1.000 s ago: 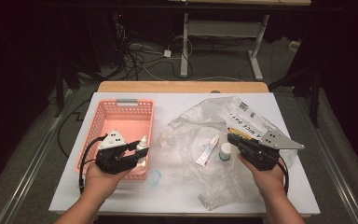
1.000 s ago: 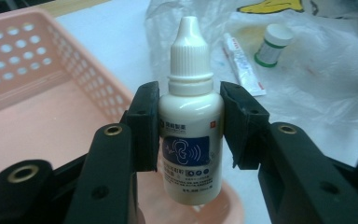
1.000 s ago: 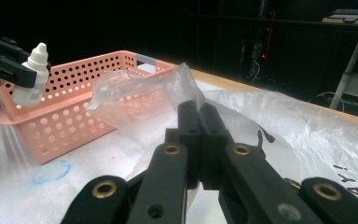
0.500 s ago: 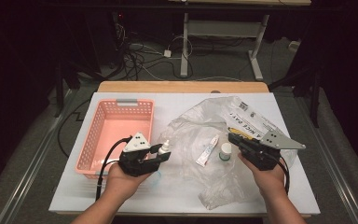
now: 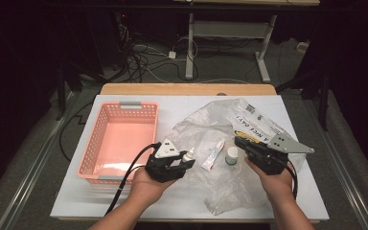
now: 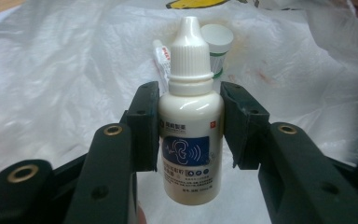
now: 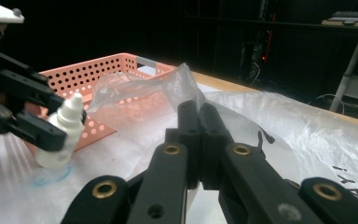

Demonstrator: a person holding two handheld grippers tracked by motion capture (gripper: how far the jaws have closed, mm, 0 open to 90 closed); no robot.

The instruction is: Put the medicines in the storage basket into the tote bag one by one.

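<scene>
Holding ear-drop bottle [image 6: 190,121] upright, clamped in my left hand-held gripper [image 5: 178,163], frame centre; right hand-held gripper [image 7: 199,116] pinches plastic bag [image 5: 211,134] open. Lower slowly beside tube [image 5: 213,154].

"A NICE DAY!" on plastic bag [image 5: 249,125], ear sign on dropper bottle [image 6: 191,140]

We've got both forearms coming in from 6 o'clock. Our left gripper [image 5: 184,160] points toward 3 o'clock, jaws part-closed and clamping something between them. Our right gripper [image 5: 242,143] aims at about 10 o'clock, jaws pressed fully together.
</scene>
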